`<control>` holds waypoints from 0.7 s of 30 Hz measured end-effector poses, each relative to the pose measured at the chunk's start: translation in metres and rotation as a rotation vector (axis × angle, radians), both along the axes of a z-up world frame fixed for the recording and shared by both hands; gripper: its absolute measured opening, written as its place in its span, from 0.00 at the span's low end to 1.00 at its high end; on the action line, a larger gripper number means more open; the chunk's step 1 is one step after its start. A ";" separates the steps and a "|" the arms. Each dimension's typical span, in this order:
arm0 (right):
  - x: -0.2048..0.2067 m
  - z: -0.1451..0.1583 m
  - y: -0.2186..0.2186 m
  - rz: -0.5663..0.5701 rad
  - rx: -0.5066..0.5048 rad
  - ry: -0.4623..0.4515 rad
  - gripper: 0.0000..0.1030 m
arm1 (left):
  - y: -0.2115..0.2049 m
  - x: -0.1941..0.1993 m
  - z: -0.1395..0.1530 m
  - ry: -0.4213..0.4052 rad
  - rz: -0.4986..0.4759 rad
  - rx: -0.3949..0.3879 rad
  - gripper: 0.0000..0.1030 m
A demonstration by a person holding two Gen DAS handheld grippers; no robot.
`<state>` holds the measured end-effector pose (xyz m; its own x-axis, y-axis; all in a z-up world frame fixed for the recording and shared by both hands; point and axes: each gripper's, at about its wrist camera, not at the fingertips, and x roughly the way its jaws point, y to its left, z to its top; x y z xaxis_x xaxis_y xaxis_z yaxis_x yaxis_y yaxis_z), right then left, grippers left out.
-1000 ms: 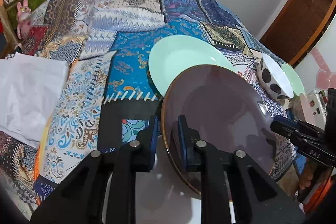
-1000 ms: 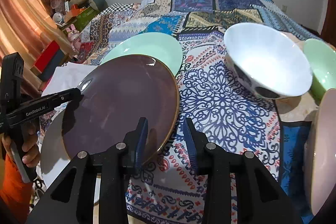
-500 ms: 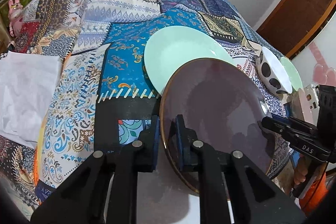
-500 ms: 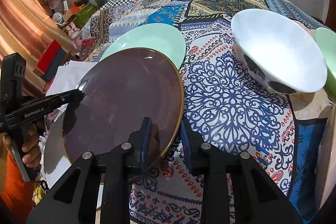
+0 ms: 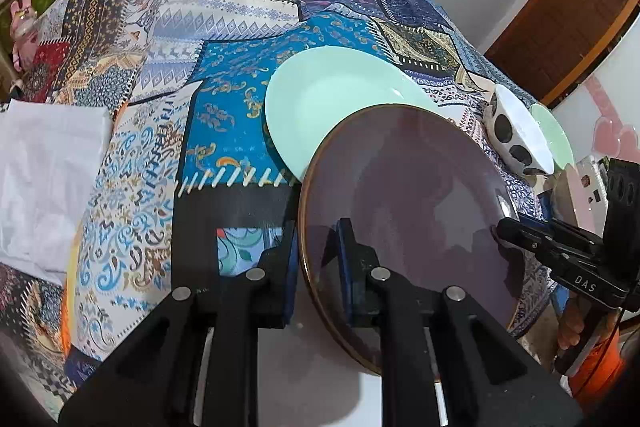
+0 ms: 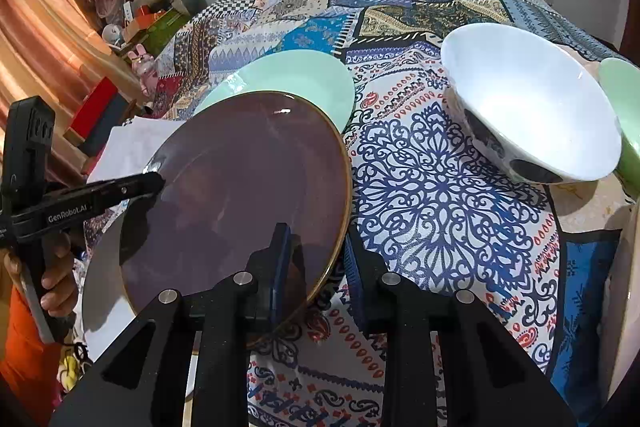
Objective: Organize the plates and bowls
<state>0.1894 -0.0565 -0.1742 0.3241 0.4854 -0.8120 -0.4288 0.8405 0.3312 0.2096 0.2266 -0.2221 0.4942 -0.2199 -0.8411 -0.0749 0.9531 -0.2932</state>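
Observation:
A dark purple plate (image 5: 404, 195) with a gold rim hangs tilted over a white plate (image 6: 102, 291) at the table's near edge. My left gripper (image 5: 316, 239) is shut on its left rim, one finger above and one below. My right gripper (image 6: 316, 247) straddles the opposite rim (image 6: 340, 211); its left finger lies on the plate's face, and a narrow strip of cloth shows between the rim and the right finger. Behind lies a mint green plate (image 5: 332, 99), partly covered by the purple one. A white bowl (image 6: 532, 99) with dark spots stands to the right.
A patchwork cloth (image 5: 240, 27) covers the table. A green bowl (image 6: 624, 99) sits behind the white bowl, and a pale plate edge (image 6: 628, 307) shows at far right. White paper (image 5: 44, 167) lies at the left. Toys and boxes (image 6: 132, 23) crowd the far left.
My right gripper's fingers have drawn closer together around the purple plate's rim. The left gripper keeps its hold, and the plate has barely shifted.

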 end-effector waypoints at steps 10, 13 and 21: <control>-0.005 0.007 -0.010 -0.009 0.021 -0.017 0.23 | -0.010 -0.021 0.009 -0.012 0.007 0.007 0.17; -0.007 0.011 -0.015 -0.017 0.038 -0.013 0.23 | -0.014 -0.027 0.012 -0.009 0.019 -0.006 0.17; -0.019 0.021 -0.029 -0.032 0.052 -0.028 0.23 | -0.030 -0.043 0.023 -0.010 0.028 -0.021 0.17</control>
